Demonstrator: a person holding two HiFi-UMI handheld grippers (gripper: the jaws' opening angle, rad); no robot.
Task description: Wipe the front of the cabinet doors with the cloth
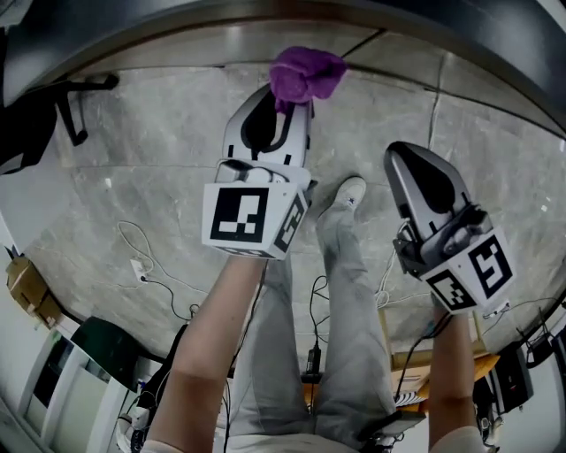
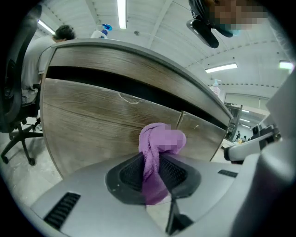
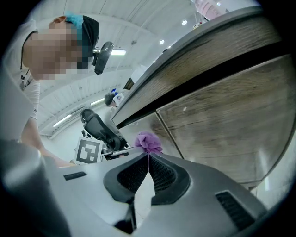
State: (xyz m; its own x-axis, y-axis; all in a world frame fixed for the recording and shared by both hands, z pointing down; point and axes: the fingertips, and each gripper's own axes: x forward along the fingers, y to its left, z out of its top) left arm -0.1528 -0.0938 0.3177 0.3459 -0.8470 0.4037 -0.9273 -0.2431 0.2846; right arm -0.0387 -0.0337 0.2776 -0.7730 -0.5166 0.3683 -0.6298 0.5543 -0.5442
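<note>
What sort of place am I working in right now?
Probably an indoor office or lab-type workroom: a rolling office chair, overhead strip lights, loose cables lying across the stone-look floor, and the wood-grain cabinet doors in front of you.

We take this for an open-plan office or test lab, not a home. Long tube lights (image 2: 121, 14) cross a high white ceiling, and a black swivel office chair (image 2: 16, 125) stands on castors beside a long counter with grey wood-grain cabinet doors (image 2: 101, 125). A spray bottle (image 2: 105, 28) sits on top, near another person (image 2: 44, 51). Underfoot lie pale stone-look floor tiles (image 1: 159, 150) — loose cables (image 1: 168, 283) and a power strip (image 1: 139, 268) trail across them, near a cardboard box (image 1: 25, 285).
</note>
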